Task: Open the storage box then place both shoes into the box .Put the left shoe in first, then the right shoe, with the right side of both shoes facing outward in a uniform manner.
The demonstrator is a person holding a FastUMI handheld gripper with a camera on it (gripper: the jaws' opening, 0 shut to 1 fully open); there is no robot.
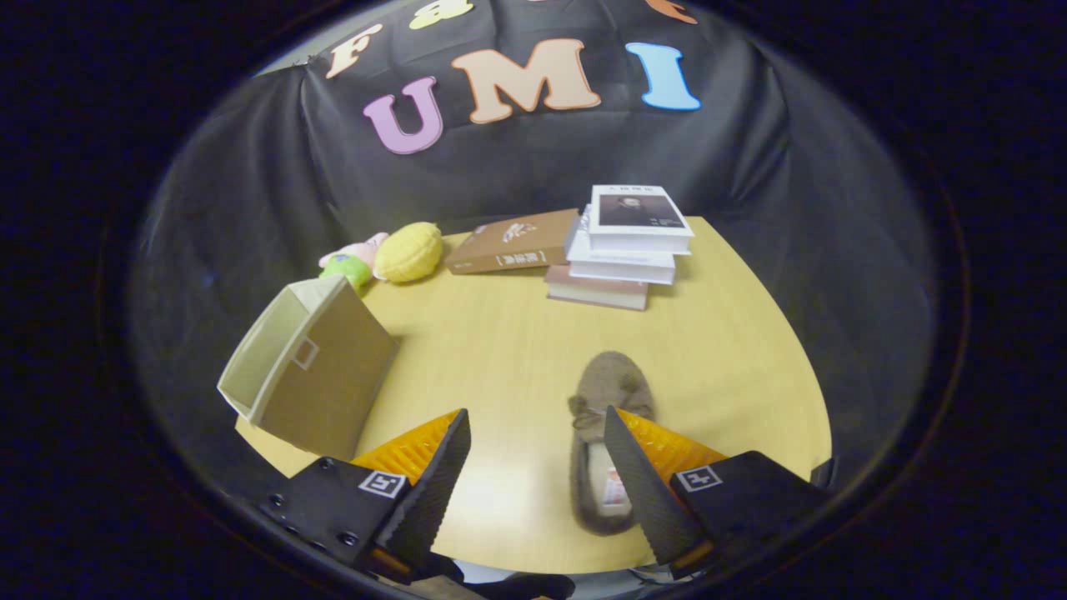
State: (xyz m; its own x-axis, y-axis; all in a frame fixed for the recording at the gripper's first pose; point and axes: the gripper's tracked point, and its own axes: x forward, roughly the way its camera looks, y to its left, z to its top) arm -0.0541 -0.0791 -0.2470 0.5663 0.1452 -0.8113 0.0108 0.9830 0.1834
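Setting: black cloth is draped behind a pale yellow wood-grain tabletop (pixel 500 350) with a rounded edge.
Fingers: the gripper (pixel 533 475) is seen held above the near edge of the tabletop, its two ridged fingers (pixel 438 483) spread wide apart with nothing gripped between them.
Shoe: a grey-brown fuzzy slipper with a small bow and a pale insole (pixel 604 433) lies flat on the tabletop, partly hidden behind the inner edge of the right finger; whether it is the left or right shoe cannot be told.
Key relation: the slipper's long axis runs nearly along the fingers' forward direction, toe pointed away and heel nearest; it sits off-centre, under the right finger and not in the gap, so a shift to the right is judged necessary before a grasp.
Box: a beige fabric storage box with a small label window (pixel 313 371) rests tilted at the left near corner of the tabletop, its opening turned up and leftward, well apart from the slipper.
Texture: the slipper looks soft and compressible; the box walls look stiffened but light.
Background items: a brown book (pixel 513 242), a stack of pale books (pixel 625 250), a yellow plush ball (pixel 408 252) and a pink-green plush toy (pixel 350 260) line the far edge.
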